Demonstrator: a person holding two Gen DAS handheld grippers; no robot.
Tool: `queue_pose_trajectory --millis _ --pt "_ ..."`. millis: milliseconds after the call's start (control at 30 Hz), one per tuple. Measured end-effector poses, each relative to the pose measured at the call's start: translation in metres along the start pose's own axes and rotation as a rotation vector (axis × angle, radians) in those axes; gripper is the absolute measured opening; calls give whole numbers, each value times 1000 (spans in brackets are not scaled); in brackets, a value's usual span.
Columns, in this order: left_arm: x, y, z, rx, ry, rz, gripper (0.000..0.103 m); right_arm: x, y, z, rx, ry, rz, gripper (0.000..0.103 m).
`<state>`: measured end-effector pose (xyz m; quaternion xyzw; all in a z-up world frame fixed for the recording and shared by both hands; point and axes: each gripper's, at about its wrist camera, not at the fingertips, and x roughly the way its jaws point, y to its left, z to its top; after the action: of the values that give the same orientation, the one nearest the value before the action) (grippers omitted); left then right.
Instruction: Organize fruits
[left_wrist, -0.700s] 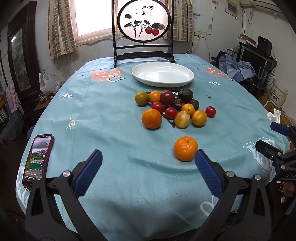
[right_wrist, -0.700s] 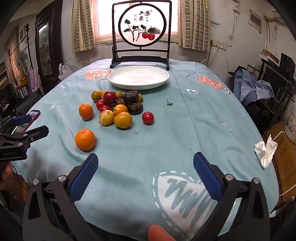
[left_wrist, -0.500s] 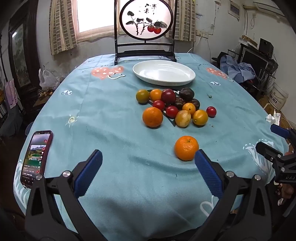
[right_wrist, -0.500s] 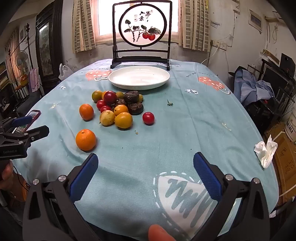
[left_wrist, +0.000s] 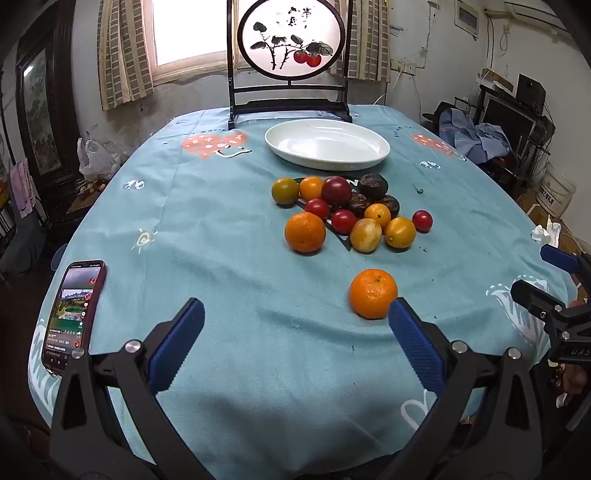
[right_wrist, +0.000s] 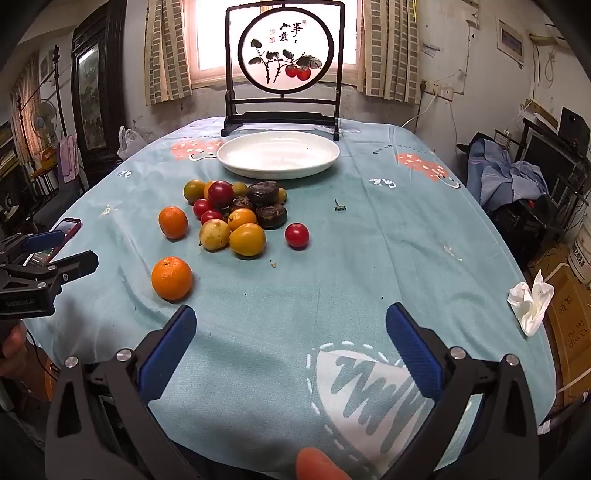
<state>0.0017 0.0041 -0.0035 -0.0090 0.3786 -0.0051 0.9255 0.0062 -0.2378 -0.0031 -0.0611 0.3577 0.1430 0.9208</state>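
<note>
A pile of fruits (left_wrist: 354, 212) (right_wrist: 236, 214) lies mid-table: red, yellow and dark ones. An orange (left_wrist: 305, 232) (right_wrist: 173, 222) sits at its left edge. A second orange (left_wrist: 373, 293) (right_wrist: 171, 277) lies alone, nearer me. An empty white plate (left_wrist: 327, 147) (right_wrist: 277, 154) stands behind the pile. My left gripper (left_wrist: 295, 332) is open and empty, its right finger just in front of the lone orange. My right gripper (right_wrist: 290, 334) is open and empty over the near table edge, right of that orange.
A phone (left_wrist: 74, 314) lies at the table's left edge. A framed round painting on a stand (left_wrist: 290, 59) stands behind the plate. A crumpled tissue (right_wrist: 530, 301) lies at the right edge. A teal cloth (left_wrist: 221, 229) covers the table.
The left gripper has moved slightly forward and left toward the table; the lone orange sits a bit closer to its right finger. The right gripper has barely moved.
</note>
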Motion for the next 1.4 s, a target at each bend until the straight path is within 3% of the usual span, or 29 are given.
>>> queue_pose_trajectory --millis 1400 --pt "1 0 -2 12 1 5 101 0 1 1 -4 -2 -3 102"
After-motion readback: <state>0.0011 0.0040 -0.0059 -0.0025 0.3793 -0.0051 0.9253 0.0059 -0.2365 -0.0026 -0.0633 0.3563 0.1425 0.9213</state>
